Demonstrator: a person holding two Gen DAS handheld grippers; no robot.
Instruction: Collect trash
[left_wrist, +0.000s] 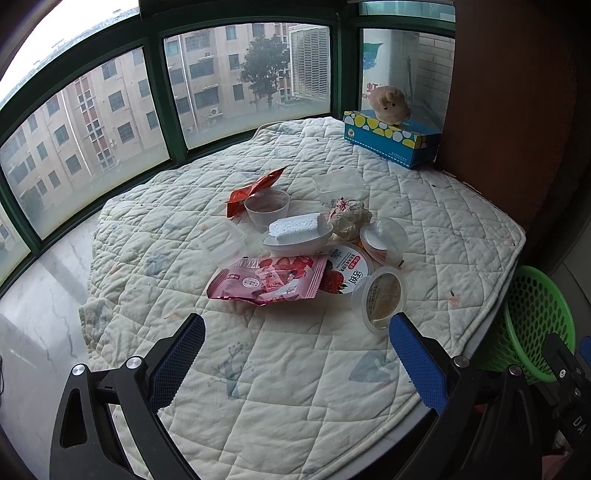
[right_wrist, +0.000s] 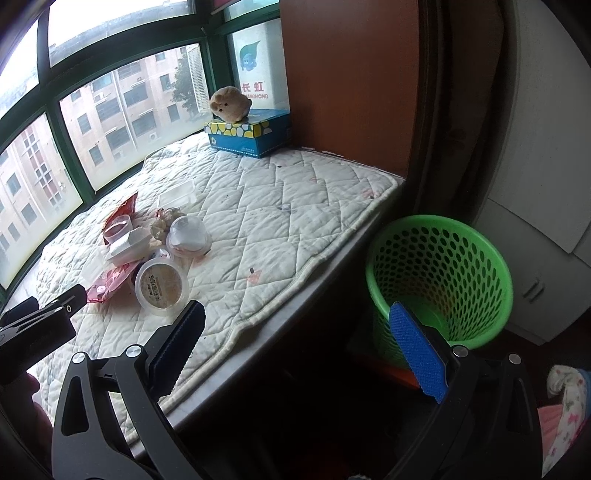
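A pile of trash lies mid-quilt: a pink snack wrapper (left_wrist: 267, 280), a tipped cup with a tan lid (left_wrist: 380, 299) (right_wrist: 162, 282), a white bowl holding a foam block (left_wrist: 295, 230), a clear cup (left_wrist: 266, 208), a red wrapper (left_wrist: 251, 190), crumpled paper (left_wrist: 349, 218), a domed clear container (left_wrist: 384, 238) and clear lids (left_wrist: 221, 240). My left gripper (left_wrist: 297, 328) is open and empty, just short of the pile. My right gripper (right_wrist: 297, 319) is open and empty, over the quilt's edge beside the green mesh basket (right_wrist: 439, 273) (left_wrist: 535, 317).
A blue tissue box (left_wrist: 391, 138) with a plush toy (left_wrist: 389, 105) on it stands at the far right corner by a brown panel. The quilt (left_wrist: 295, 387) lies on a window ledge below green-framed windows. White cabinets (right_wrist: 546, 206) stand behind the basket.
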